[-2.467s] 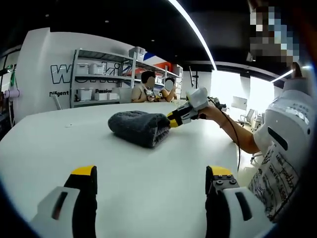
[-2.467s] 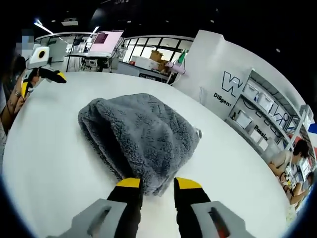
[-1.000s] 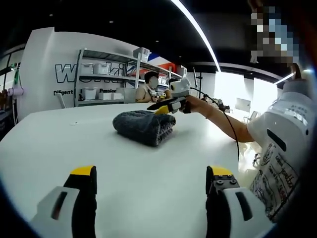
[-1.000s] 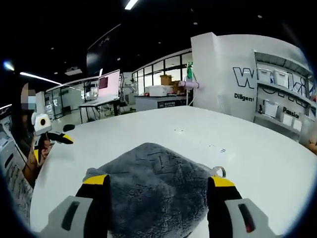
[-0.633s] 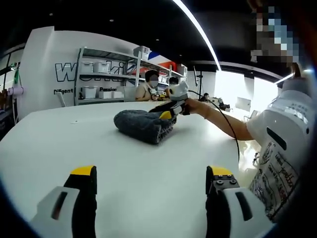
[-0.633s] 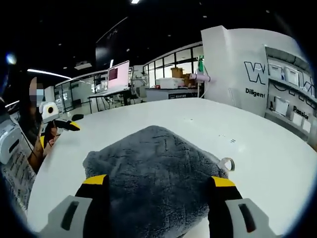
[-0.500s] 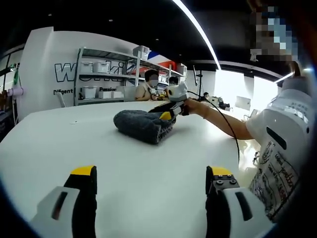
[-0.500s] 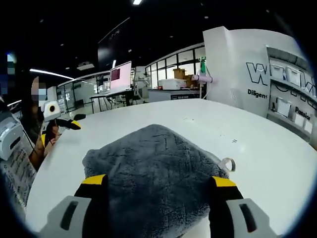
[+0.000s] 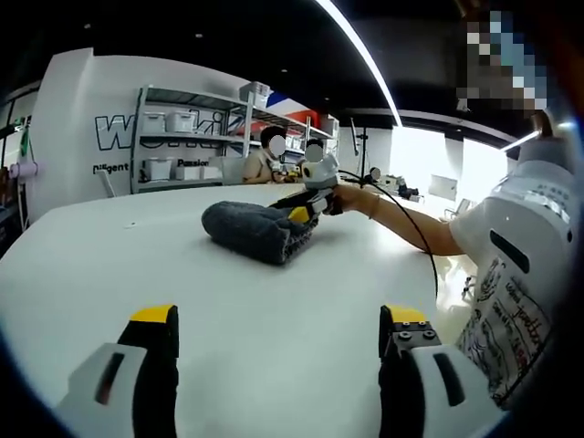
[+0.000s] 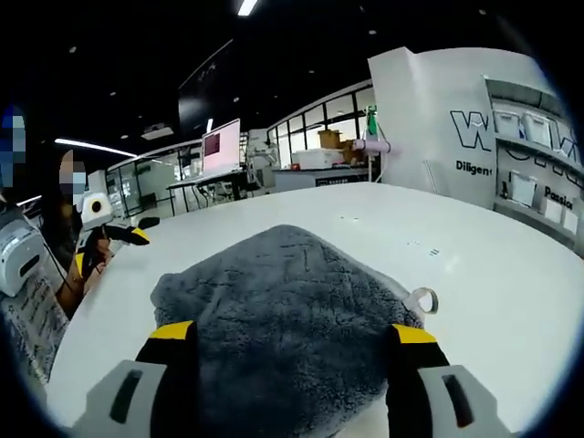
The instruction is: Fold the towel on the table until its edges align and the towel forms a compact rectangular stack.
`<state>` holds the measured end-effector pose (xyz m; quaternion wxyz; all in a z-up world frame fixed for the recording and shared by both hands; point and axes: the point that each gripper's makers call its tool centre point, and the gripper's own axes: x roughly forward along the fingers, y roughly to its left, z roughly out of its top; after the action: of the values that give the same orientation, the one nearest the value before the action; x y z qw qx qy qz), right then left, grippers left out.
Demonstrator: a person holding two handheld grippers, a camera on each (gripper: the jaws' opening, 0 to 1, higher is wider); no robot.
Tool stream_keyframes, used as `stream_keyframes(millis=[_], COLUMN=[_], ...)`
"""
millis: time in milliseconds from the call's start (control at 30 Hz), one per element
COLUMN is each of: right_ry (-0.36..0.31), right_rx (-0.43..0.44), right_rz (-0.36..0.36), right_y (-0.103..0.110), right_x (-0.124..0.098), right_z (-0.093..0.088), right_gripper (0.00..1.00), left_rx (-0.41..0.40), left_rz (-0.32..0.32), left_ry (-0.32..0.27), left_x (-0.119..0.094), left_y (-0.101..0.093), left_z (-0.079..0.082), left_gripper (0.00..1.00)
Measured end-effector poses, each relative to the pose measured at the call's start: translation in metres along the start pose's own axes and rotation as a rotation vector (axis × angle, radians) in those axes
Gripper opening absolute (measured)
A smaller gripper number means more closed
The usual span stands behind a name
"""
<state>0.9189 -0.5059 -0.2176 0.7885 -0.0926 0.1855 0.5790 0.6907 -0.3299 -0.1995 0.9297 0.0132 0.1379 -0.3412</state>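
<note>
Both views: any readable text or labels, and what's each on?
"W…" in large outlined letters, the rest cut off: white wall.
"Diligent": same wall, under the big letters.
"Pass…", partial: same wall, by the shelf.
Print on the person's white shirt: too blurred to read.
Grey towel, white table, both grippers: no text.

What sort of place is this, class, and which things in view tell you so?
Probably an open-plan office or lab workspace: metal shelving holding storage boxes against a lettered wall, a desk with a monitor, and a large white table bearing a folded grey towel.
</note>
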Motion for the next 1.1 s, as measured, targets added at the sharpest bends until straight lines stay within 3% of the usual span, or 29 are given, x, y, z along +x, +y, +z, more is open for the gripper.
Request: stream_keyframes(millis=[333,600,767,833,1033,1100], right_ry=[0.061,-0.001,-0.029,-0.075,-0.077,-0.044], right_rx=[-0.065,-0.105,-0.117,-0.112,-0.093,-0.113], right_rz=[-0.113,-0.175,-0.253,-0.285,-0.369,-0.377], right_y=[0.002,0.038,0.058,0.068,0.088,0.098], right_x=[-0.021,-0.062,-0.088,-0.098,-0.119,-0.121], right_z=[0.013,0.029,0.031,0.035,0.023,0.011], right_gripper=[0.99,0.99,0.99,0.99,0.99,0.99], left_rx=[-0.009,-0.011,0.001,0.006,0.018,0.019], left_rz=[0.002,-0.001,-0.002,0.000,0.030,0.055], left_ry=[-0.014,-0.022,-0.016,-0.016,-0.023,-0.014], left_x=[-0.002,0.001,0.007,0.007,0.004,0.002], left_y=[0.001,0.003,0.004,0.005,0.013,0.020], left_z=[0.001,0.005,0.007,0.008,0.012,0.011], left_gripper=[0.96,0.96,0.96,0.96,0.96,0.97])
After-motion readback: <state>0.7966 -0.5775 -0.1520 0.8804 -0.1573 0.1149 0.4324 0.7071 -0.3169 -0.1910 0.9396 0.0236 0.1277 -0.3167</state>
